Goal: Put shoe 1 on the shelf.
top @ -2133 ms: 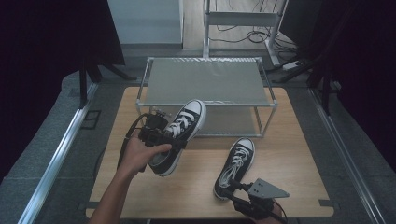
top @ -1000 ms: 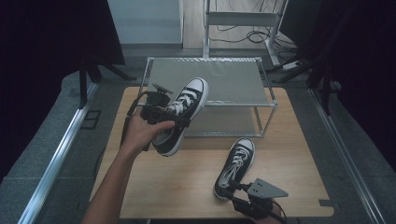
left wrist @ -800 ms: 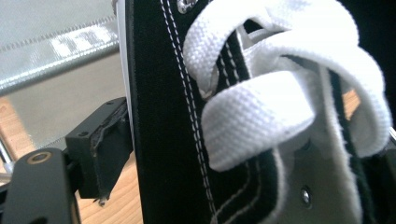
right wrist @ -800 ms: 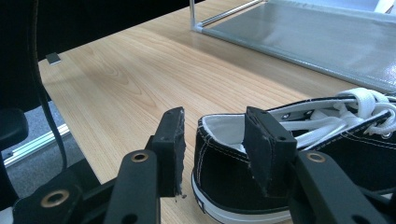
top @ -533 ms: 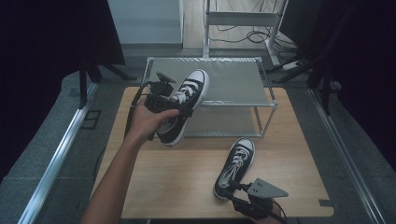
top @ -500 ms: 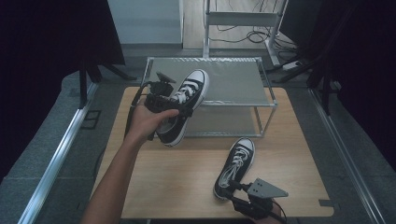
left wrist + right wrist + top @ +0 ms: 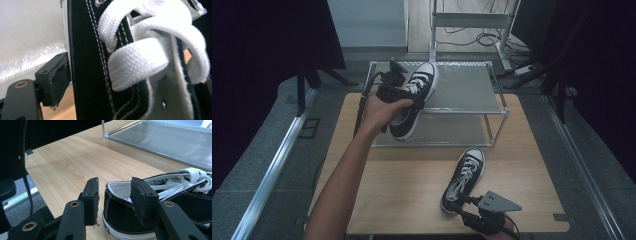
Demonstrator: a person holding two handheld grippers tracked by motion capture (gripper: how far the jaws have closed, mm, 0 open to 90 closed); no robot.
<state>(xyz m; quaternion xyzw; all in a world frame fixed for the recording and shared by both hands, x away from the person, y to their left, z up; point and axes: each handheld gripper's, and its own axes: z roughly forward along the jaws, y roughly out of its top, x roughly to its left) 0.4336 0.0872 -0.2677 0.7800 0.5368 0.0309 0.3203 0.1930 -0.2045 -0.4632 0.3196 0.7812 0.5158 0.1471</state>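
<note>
Up at the far left, the left gripper (image 7: 398,92) clamps the side wall of a black sneaker (image 7: 413,102), carried in the person's left hand (image 7: 379,111) with its toe over the top tier of the wire shelf rack (image 7: 467,92). Close up, one black jaw presses the canvas beside the white laces (image 7: 140,50). Near the table's (image 7: 387,195) front edge, the right gripper (image 7: 472,212) stands parted, its jaws astride the heel of the second sneaker (image 7: 464,175), which lies flat on the wood.
</note>
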